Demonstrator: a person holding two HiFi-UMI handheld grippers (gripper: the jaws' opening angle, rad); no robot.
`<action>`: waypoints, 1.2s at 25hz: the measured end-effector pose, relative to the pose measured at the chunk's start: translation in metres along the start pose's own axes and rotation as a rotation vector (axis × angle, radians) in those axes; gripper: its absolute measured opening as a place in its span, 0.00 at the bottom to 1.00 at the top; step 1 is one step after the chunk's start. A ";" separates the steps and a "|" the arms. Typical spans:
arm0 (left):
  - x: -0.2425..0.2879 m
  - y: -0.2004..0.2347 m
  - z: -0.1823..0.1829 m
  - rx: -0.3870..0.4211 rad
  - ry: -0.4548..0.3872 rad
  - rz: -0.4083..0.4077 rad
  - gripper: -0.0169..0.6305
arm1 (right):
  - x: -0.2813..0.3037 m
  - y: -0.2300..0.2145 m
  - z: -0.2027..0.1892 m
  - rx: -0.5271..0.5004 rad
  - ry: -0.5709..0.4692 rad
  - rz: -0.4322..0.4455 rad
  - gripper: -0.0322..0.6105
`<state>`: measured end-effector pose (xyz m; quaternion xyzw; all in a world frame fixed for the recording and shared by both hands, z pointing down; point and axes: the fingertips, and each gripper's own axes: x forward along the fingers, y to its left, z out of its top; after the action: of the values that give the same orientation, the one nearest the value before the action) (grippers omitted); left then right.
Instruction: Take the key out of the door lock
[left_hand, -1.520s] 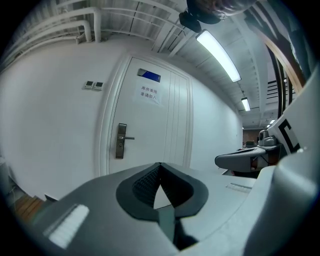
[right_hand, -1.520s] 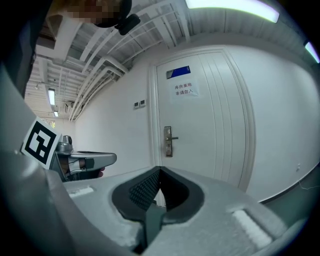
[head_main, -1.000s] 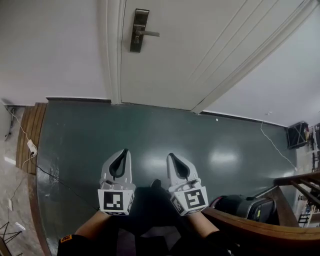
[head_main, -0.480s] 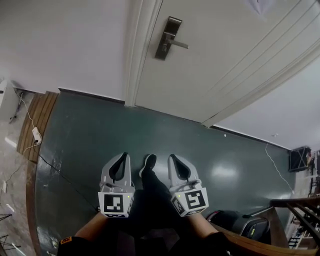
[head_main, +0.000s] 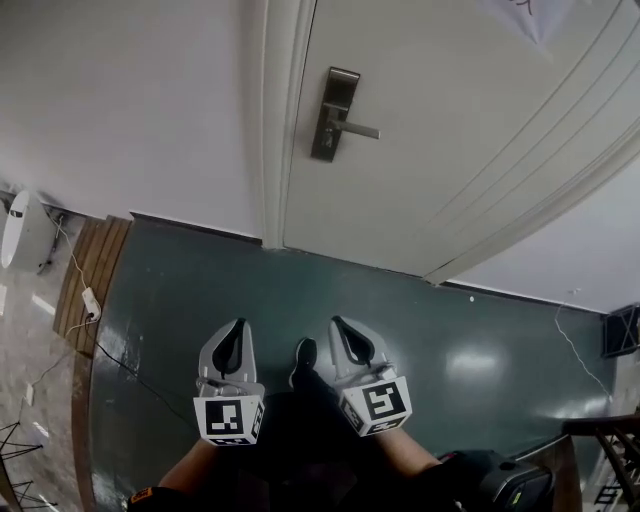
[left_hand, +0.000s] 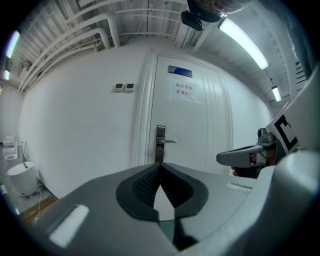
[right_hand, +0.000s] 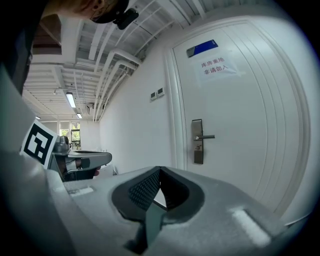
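A metal lock plate (head_main: 330, 115) with a lever handle (head_main: 357, 129) sits on the white door (head_main: 450, 130), far ahead of both grippers. In the right gripper view the lock plate (right_hand: 197, 141) has a small dark spot under its lever; I cannot tell if it is the key. The lock plate (left_hand: 160, 144) also shows small in the left gripper view. My left gripper (head_main: 238, 324) and right gripper (head_main: 337, 322) are held side by side above the floor, both shut with nothing in them. The left gripper (left_hand: 159, 165) and right gripper (right_hand: 159, 169) have their tips closed together.
A white door frame (head_main: 275, 120) borders the door on the left. The floor (head_main: 190, 290) is dark green. A white round appliance (head_main: 22, 232), a cable with a power strip (head_main: 90, 300) and wooden boards (head_main: 95, 255) lie at left. A dark bag (head_main: 500, 485) sits lower right.
The door and lock plate have come closer and now sit lower in the head view. A shoe has stepped forward between the grippers. Both grippers stay shut, side by side.
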<state>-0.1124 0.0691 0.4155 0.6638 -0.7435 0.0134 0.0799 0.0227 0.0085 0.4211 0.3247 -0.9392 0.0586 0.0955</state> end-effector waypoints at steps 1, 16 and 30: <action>0.014 -0.003 0.006 0.004 -0.002 0.000 0.05 | 0.009 -0.012 0.003 0.004 0.000 0.005 0.04; 0.168 -0.032 0.032 0.047 0.028 -0.003 0.05 | 0.109 -0.135 0.038 0.082 -0.022 0.058 0.04; 0.288 0.003 0.049 0.054 0.018 -0.163 0.05 | 0.225 -0.159 0.048 0.398 0.042 0.126 0.04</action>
<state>-0.1510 -0.2199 0.4065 0.7237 -0.6858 0.0329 0.0694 -0.0586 -0.2588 0.4312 0.2767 -0.9253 0.2556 0.0451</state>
